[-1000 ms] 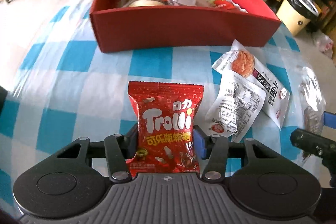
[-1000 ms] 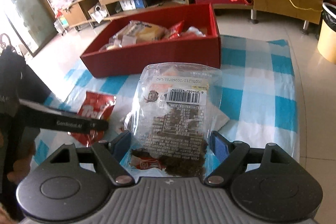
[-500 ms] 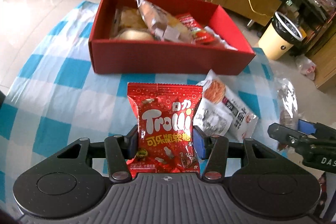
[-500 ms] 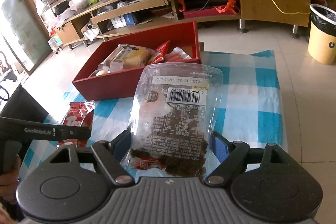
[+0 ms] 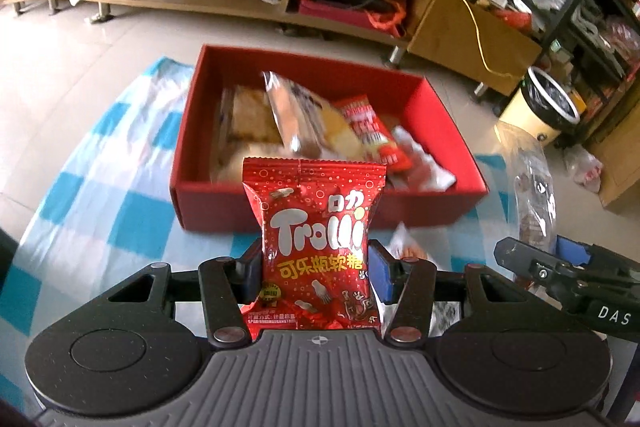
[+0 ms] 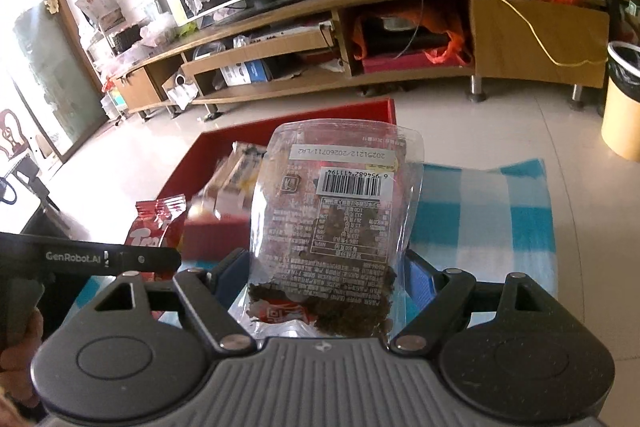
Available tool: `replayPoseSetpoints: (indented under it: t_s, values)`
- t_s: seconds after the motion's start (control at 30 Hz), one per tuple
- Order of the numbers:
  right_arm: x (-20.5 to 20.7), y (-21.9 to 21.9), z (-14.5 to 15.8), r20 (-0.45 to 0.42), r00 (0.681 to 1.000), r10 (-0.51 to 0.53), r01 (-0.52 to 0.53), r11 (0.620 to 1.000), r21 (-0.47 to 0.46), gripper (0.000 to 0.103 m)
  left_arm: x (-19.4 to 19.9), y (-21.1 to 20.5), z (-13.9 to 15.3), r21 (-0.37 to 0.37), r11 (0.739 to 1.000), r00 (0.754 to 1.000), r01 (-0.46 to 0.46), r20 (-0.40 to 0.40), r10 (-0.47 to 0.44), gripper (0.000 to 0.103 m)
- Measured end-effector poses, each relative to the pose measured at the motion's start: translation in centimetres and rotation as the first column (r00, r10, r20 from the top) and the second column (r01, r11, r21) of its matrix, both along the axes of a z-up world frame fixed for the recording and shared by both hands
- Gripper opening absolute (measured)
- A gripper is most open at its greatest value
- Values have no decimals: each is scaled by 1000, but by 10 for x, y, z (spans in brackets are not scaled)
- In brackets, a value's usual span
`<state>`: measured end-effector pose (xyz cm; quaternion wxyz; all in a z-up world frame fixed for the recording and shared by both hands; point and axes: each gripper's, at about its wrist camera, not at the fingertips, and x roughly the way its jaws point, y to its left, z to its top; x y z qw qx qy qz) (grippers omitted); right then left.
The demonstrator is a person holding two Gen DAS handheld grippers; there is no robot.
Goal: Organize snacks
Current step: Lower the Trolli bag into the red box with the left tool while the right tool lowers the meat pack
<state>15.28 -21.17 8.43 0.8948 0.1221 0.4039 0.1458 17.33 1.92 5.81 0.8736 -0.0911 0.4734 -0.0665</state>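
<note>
My left gripper (image 5: 315, 269) is shut on a red Trolli candy bag (image 5: 316, 227), which stands upright between the pads, above the table in front of the red box (image 5: 224, 203). My right gripper (image 6: 326, 277) is shut on a clear snack bag (image 6: 340, 211) with a barcode label and dark crumbs at its bottom, also lifted. The red box (image 6: 180, 179) holds several wrapped snacks (image 5: 304, 119). The right gripper's arm and the clear bag (image 5: 534, 195) show at the right edge of the left wrist view. The Trolli bag (image 6: 154, 231) shows at the left in the right wrist view.
A blue and white checked cloth (image 5: 120, 203) covers the table. A white snack packet (image 5: 408, 247) lies on it, partly hidden behind the left gripper. Beyond the table are a tiled floor, a long wooden TV stand (image 6: 360, 39) and a cream bin (image 5: 540, 111).
Both grippers have risen with their bags and the view now looks down into the red box. The white packets on the cloth have slipped mostly out of sight behind the left gripper.
</note>
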Motion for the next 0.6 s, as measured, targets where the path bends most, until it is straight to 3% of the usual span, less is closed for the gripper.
replayPoseSetpoints:
  t_s: [0.6]
  values:
    - [73,15,-1,27,1000,5,-5,1000,-7,80,65,6,3,65,996,996,-58,65,54,58]
